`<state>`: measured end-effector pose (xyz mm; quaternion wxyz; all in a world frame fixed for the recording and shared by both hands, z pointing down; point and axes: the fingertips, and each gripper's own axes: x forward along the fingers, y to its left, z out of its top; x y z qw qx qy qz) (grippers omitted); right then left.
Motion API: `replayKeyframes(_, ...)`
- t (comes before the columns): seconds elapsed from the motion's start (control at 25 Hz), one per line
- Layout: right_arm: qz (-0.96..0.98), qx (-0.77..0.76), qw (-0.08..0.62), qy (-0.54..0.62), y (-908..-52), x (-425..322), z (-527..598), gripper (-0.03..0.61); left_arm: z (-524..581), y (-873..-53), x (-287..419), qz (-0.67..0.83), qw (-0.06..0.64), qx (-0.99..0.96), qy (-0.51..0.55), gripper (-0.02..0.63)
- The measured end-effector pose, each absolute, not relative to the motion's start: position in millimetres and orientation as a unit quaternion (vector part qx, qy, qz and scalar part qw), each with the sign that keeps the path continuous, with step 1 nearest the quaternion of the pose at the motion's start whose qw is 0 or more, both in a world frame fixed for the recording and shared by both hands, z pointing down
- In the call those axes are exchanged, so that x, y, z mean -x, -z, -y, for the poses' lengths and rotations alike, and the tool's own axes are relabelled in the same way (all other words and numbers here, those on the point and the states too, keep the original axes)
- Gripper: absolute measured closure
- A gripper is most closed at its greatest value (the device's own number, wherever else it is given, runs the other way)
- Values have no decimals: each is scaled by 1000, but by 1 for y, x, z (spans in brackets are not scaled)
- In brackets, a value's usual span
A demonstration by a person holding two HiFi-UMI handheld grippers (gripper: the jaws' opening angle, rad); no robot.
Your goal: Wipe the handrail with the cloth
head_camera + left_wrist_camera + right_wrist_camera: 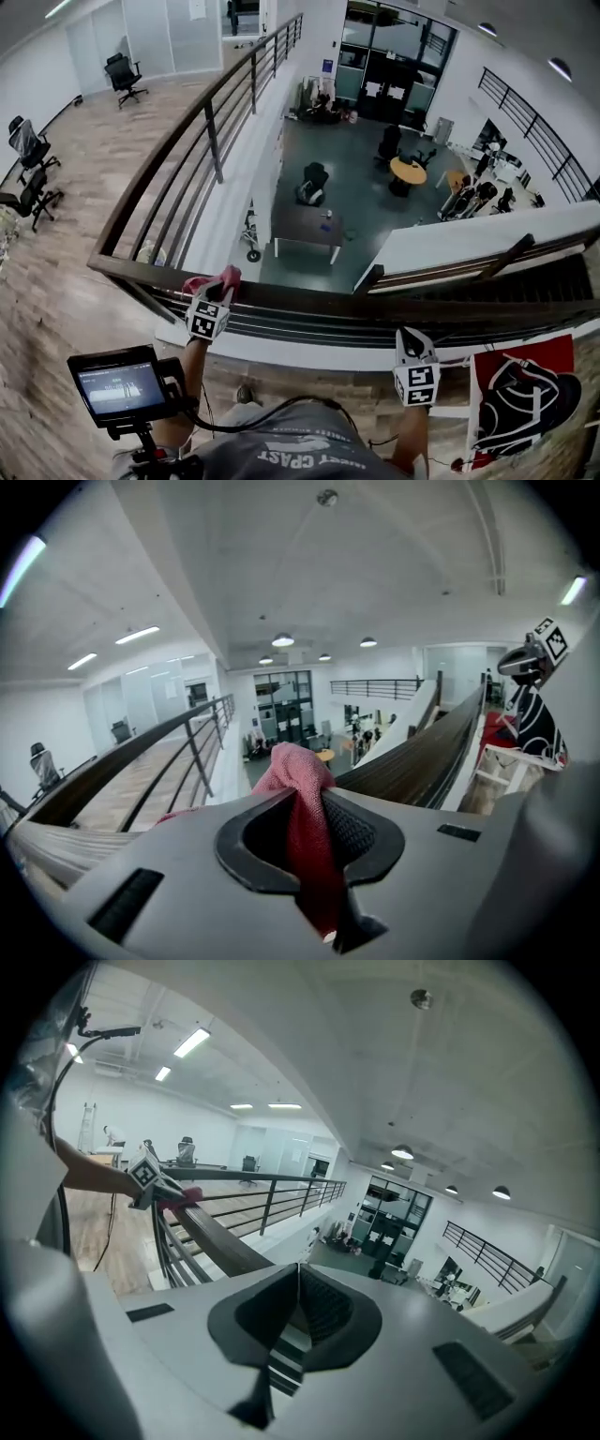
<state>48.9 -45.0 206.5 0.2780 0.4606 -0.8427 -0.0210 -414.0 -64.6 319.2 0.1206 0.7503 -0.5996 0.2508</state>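
Your left hand-held gripper (317, 829) is clamped on the red cloth (292, 766) at the handrail (417, 759), the right hand-held gripper (298, 1288) closed and empty; friction along the handrail could tug the cloth loose and drop it below.

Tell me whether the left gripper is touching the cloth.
Touching. The left gripper has its jaws shut on the cloth. Its own view shows this plainly, with red fabric pinched between them and bunching out above.
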Motion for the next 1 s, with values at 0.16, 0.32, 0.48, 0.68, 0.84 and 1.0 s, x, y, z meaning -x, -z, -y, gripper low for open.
replayKeyframes(0.16, 869, -412, 269, 49, -203, -16, 65, 572, 81, -316, 319, 558, 79, -789, -244, 551)
replayKeyframes(0.32, 882, -391, 255, 59, -211, -28, 71, 572, 82, -327, 319, 578, 87, -775, -240, 549)
replayKeyframes(0.48, 873, -419, 248, 35, -231, -130, 76, 572, 75, -337, 310, 635, 122, -731, -218, 551)
replayKeyframes(0.68, 870, -425, 252, 7, -242, -140, 76, 572, 92, -330, 260, 605, 119, -756, -223, 551)
replayKeyframes(0.84, 881, -406, 244, 7, -244, -119, 79, 572, 100, -335, 199, 555, 82, -787, -256, 551)
replayKeyframes(1.0, 876, -419, 237, 13, -242, -128, 87, 572, 93, -340, 243, 580, 88, -766, -263, 551)
